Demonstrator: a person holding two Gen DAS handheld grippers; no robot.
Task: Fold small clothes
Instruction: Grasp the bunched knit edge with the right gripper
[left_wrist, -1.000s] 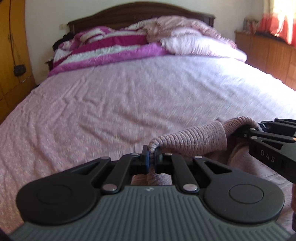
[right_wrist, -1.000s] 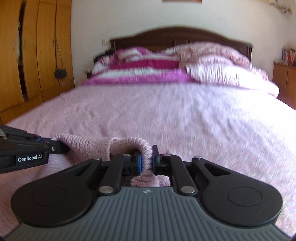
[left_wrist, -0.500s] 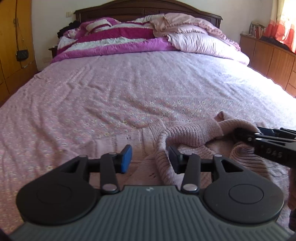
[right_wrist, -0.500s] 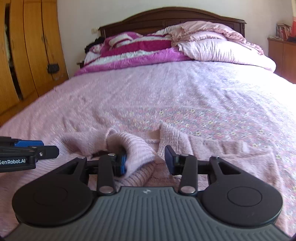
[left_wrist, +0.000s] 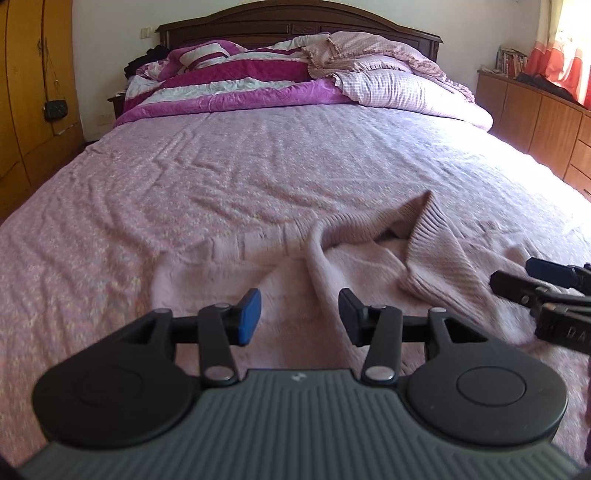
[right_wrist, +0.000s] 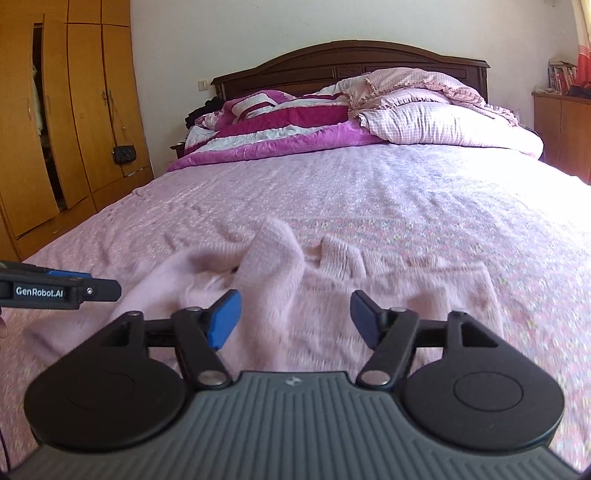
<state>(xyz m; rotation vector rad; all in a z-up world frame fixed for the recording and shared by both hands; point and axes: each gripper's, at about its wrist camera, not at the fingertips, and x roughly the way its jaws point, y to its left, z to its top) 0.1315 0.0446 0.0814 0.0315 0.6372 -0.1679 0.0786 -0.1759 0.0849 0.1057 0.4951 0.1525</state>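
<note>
Pink sweater (left_wrist: 373, 266) on bed (left_wrist: 258, 177)

The pink knit garment (right_wrist: 332, 295) was motion-blurred ahead of the right gripper (right_wrist: 291, 317), its near hem hidden behind the gripper's body. The other tool (left_wrist: 546, 295) was cut off at the frame's right edge.

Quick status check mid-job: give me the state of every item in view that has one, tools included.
left tool: open, jaws just opened, nothing gripped
right tool: open, jaws just opened wider, nothing gripped
pink knit garment: released, lying rumpled on the bed, ribbed part bunched up, not neatly folded
bed sheet: spread out, wrinkled
quilts: heaped at the headboard
wardrobe door: ajar
</note>
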